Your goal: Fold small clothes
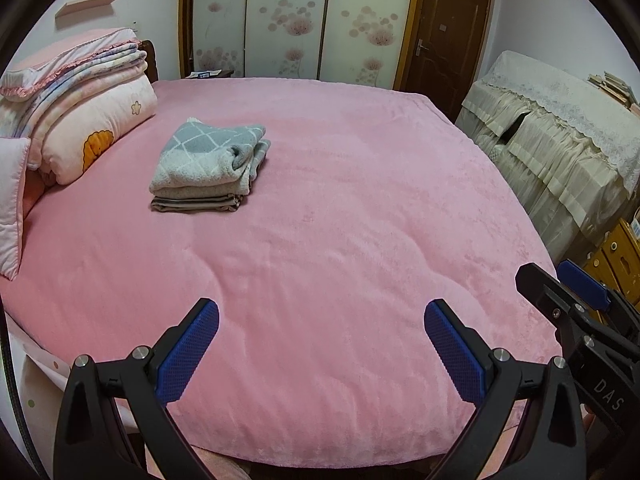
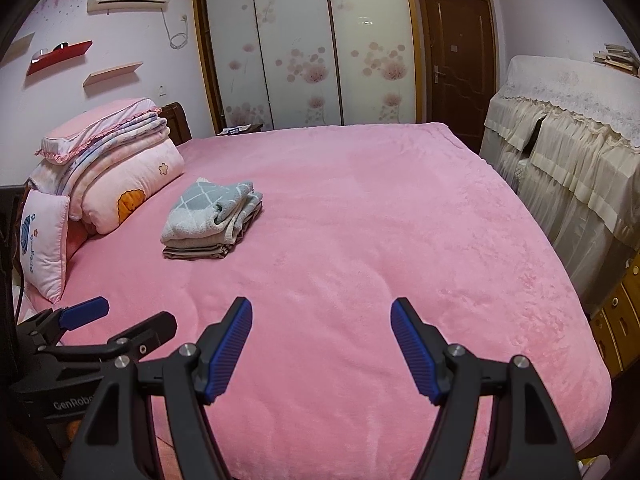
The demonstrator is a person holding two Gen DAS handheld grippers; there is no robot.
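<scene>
Left hand-held gripper (image 1: 322, 344): your jaws stand wide apart, holding nothing, above the bed's near edge.
Right hand-held gripper (image 2: 321, 344): likewise spread and empty, just beside the left.
Bed (image 1: 360, 240): bare pink cover ahead of you.
Clothes (image 1: 208, 164): folded stack, well apart, toward the bedding (image 1: 80, 120), likely parked clear of the folding area.

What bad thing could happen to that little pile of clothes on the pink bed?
1. The top grey checked piece sits lumpy and loosely rolled on the stack of folded clothes, so a careless pull might tip or unfold the pile.
2. Both the left gripper and right gripper are open and far from it at the near bed edge; a long reach over the soft pink blanket could drag or wrinkle things.
</scene>
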